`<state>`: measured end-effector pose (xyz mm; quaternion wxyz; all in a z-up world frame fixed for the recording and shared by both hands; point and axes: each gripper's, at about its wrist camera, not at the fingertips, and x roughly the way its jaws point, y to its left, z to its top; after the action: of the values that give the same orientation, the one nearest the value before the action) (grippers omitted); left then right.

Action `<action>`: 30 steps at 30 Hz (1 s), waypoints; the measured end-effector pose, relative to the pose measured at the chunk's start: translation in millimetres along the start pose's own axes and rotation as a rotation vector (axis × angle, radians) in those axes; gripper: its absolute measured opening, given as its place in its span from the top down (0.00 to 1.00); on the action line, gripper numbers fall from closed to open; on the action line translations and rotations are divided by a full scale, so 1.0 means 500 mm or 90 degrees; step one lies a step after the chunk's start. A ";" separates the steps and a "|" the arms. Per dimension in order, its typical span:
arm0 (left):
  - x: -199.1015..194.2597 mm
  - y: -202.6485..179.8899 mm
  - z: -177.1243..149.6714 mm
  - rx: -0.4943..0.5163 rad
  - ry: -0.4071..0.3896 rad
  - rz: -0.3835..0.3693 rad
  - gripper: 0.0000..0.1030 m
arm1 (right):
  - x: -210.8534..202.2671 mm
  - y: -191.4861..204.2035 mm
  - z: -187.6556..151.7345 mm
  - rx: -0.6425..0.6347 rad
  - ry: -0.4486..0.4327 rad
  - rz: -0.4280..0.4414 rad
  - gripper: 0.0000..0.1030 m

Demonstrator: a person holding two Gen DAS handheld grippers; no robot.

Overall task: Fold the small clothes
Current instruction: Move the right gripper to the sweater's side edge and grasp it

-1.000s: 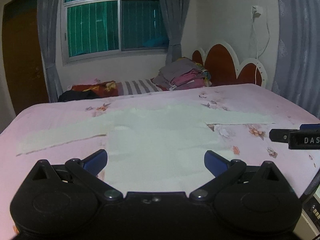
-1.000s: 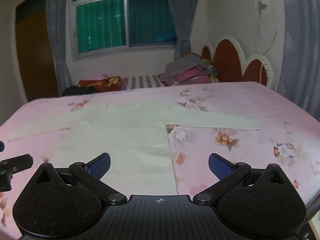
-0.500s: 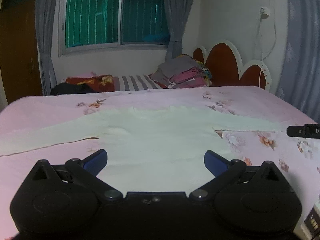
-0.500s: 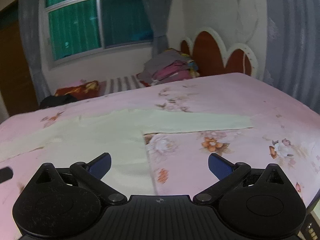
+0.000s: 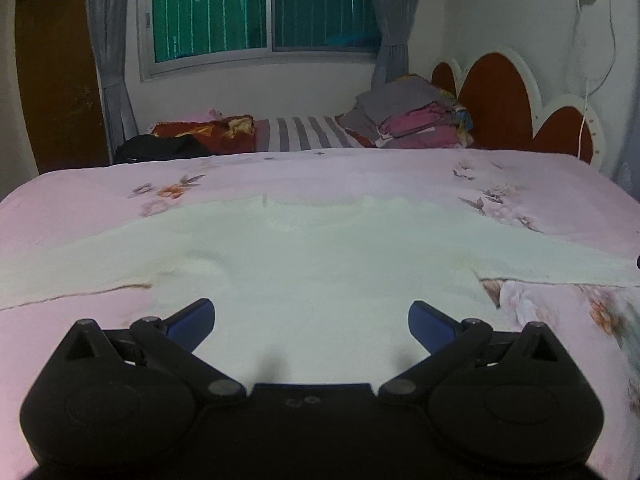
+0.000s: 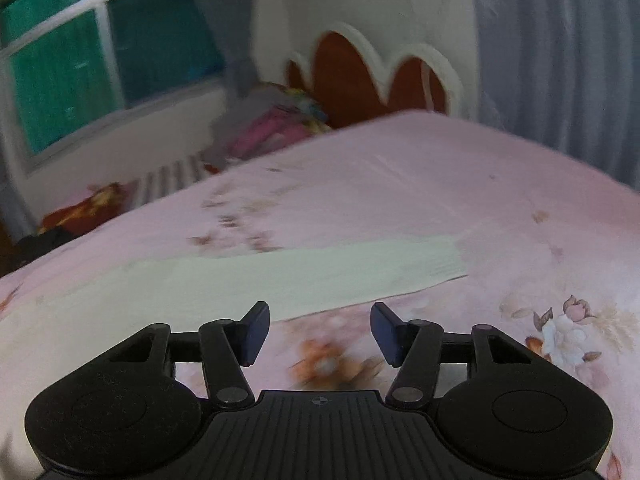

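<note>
A pale long-sleeved top (image 5: 320, 256) lies flat on the pink flowered bed (image 5: 360, 172), sleeves spread to both sides. My left gripper (image 5: 312, 324) hovers open over the top's body, nothing between its blue fingers. In the right wrist view the top's right sleeve (image 6: 304, 276) runs across the bed to its cuff at the right. My right gripper (image 6: 318, 332) hangs just in front of that sleeve's near edge. Its jaws are closing, with only bedsheet showing between them.
A heap of folded clothes (image 5: 412, 120) sits at the far side by the red scalloped headboard (image 5: 500, 100). A striped cloth (image 5: 304, 136) and a dark bundle (image 5: 160, 146) lie beyond the bed's far edge. A window with grey curtains (image 5: 260, 8) is behind.
Both grippers have moved forward and lower over the bed. The right one swung to the right, from the top's body to its right sleeve, rolled, and narrowed its jaws. The left stays wide open.
</note>
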<state>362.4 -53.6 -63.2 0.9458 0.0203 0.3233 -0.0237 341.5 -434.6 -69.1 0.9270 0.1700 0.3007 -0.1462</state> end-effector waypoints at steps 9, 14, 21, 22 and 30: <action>0.091 -0.081 0.043 0.014 0.027 0.024 0.00 | 0.185 -0.183 0.040 0.142 0.059 -0.032 0.54; 0.122 -0.091 0.052 -0.001 0.046 0.049 0.00 | 0.224 -0.243 0.033 0.191 0.078 -0.027 0.55; 0.135 -0.086 0.063 -0.040 0.049 0.045 0.00 | 0.228 -0.261 0.040 0.207 0.061 -0.010 0.55; 0.134 -0.082 0.065 -0.045 0.046 0.047 0.00 | 0.224 -0.262 0.041 0.212 0.059 -0.004 0.55; 0.133 -0.048 0.068 -0.080 0.058 0.044 0.00 | 0.217 -0.275 0.037 0.245 0.061 -0.016 0.86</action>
<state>434.3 -81.7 -77.7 0.9297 -0.0269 0.3661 0.0303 384.1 -583.9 -152.1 0.8601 0.3467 0.3135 -0.2043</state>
